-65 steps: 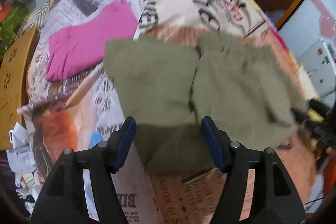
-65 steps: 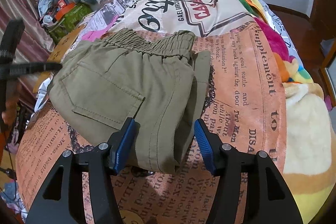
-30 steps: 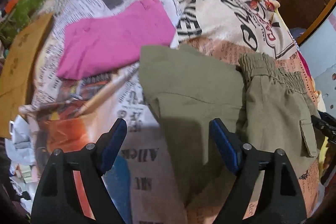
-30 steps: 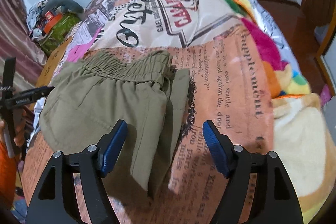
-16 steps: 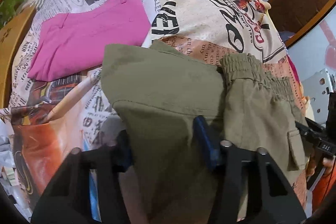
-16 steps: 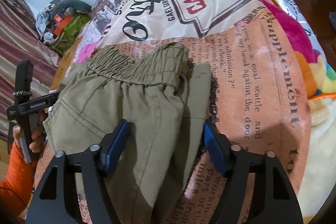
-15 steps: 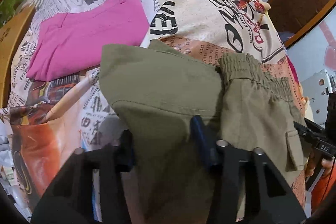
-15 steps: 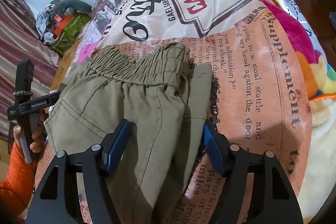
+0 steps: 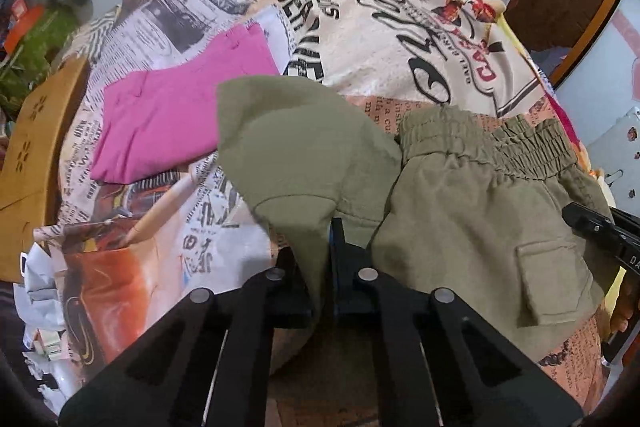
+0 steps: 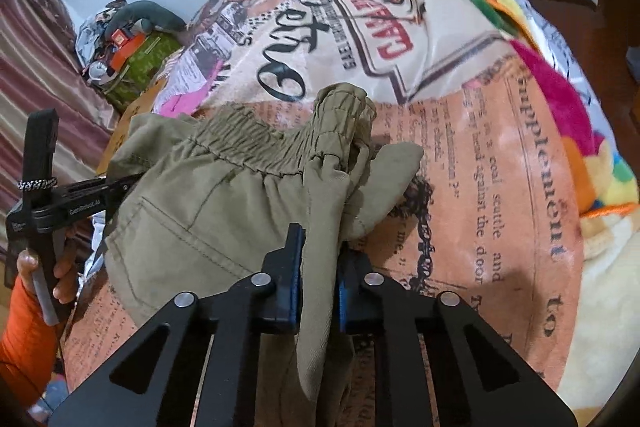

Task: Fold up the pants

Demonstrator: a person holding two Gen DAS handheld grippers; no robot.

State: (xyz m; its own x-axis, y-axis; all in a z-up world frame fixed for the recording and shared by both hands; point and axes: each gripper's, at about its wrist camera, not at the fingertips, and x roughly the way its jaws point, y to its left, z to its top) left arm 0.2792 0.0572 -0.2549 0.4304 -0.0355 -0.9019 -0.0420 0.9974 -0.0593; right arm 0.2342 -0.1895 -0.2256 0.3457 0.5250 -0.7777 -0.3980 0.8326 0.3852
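Change: since a second back both my grippers had closed from wide open onto the pants (image 9: 460,195), near edge lifting.
Pants: olive, on the newsprint bedspread (image 9: 380,27), waistband away from me.
Left gripper (image 9: 326,259): pinched shut on a fabric fold.
Right gripper (image 10: 318,279): clamped on the bunched edge.
Doing it well: I judged both corners should rise level, cloth taut, then land square.
Containers: none visible; pink garment (image 9: 176,107) lay beside.

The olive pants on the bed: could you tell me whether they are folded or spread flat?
Partly folded: the olive pants lie doubled over, bunched and lifted where both grippers pinch them.
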